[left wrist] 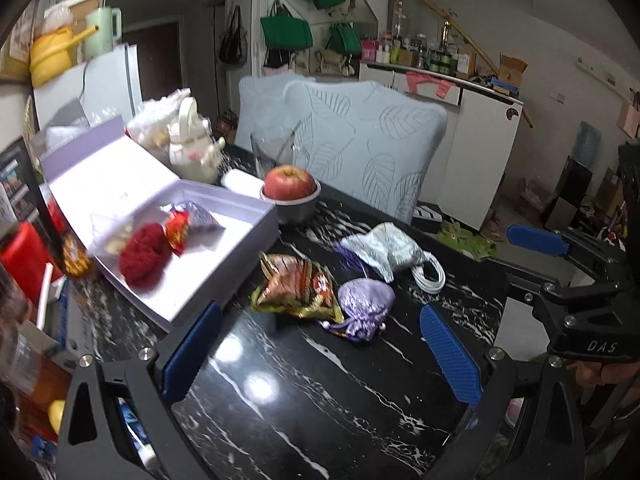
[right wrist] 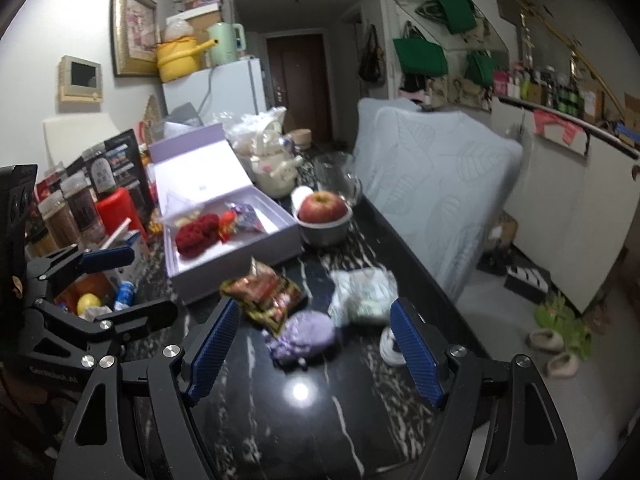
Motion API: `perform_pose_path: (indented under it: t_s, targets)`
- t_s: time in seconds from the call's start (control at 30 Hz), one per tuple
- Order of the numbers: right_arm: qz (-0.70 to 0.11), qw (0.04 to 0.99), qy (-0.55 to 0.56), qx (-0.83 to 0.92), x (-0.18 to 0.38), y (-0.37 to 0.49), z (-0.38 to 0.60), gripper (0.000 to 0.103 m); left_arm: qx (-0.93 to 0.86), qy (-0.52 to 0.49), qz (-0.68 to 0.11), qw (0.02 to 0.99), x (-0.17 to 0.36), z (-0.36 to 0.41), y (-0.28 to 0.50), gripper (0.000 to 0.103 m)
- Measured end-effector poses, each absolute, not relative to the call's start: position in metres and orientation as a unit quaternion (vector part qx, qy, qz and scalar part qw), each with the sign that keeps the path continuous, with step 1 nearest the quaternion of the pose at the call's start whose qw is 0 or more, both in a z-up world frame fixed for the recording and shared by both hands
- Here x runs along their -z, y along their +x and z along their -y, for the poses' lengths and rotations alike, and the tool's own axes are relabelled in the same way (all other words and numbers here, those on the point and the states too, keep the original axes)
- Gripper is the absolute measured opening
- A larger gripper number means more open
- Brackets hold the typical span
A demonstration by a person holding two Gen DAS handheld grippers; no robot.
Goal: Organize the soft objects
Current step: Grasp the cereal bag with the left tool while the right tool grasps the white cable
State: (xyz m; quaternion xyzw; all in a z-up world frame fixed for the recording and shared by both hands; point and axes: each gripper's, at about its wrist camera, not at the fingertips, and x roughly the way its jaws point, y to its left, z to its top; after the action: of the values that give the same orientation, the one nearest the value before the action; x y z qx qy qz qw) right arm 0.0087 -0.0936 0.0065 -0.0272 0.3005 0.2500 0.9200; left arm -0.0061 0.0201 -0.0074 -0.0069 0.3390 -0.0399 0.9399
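Black gripper (left wrist: 320, 350), blue ribbed pads (left wrist: 450, 354).

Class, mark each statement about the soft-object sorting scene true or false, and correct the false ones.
1. The red knitted item lies inside the open lavender box. True.
2. The purple drawstring pouch is already in the box. False: it lies on the black marble table, touching the gold patterned pouch.
3. The apple sits in a metal bowl. True.
4. The left gripper is clamped on the pale green pouch. False: it is open and holds nothing.
5. The right gripper is open. True.
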Motion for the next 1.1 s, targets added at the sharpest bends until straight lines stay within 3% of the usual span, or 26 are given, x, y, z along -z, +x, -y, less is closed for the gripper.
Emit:
perform_pose_path:
  t_s: [0.53,1.1]
  targets:
    - [-0.38,0.898,0.002,-0.224,0.063,0.026,0.123,0.078,0.031,-0.018,-0.379,0.925,0.052,-0.016,0.03,0.101]
    - [-0.404,0.893,0.025,-0.199,0.092,0.074,0.144,0.078,0.01,-0.003,-0.413,0.911,0.086,-0.027,0.12,0.101]
